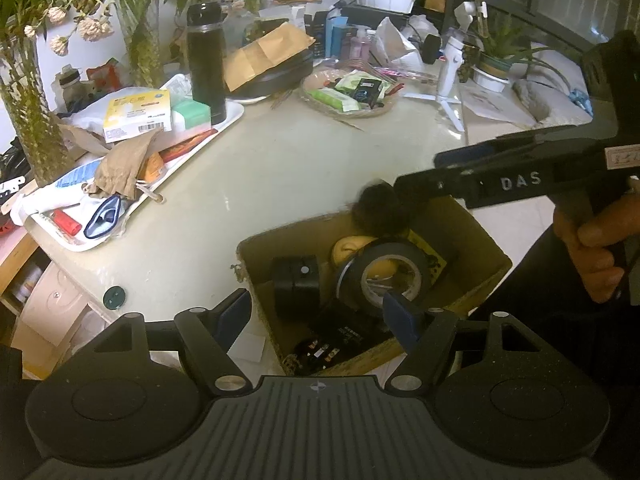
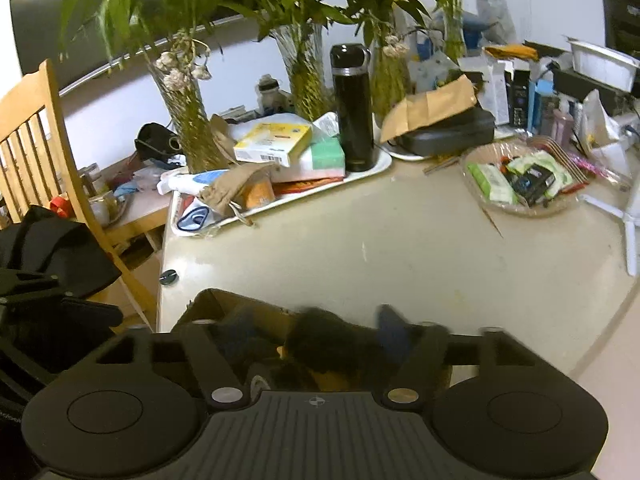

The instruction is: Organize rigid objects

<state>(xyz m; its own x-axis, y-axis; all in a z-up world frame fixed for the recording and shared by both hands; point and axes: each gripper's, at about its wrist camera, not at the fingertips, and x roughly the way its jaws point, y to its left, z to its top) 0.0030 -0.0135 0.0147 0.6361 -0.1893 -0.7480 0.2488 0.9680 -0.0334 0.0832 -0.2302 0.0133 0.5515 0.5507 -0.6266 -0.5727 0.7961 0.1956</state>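
Where the tray [image 1: 234, 118] crowds the table [image 1: 304, 168], flask [image 1: 206, 62] upright.

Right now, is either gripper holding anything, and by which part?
The left gripper is open and empty over the cardboard box. At the right gripper a blurred dark fuzzy object sits by the fingers; whether it is gripped cannot be told.

Home, cluttered table [image 2: 400, 248], vased plants [image 2: 188, 120], wooden chair [image 2: 36, 152]
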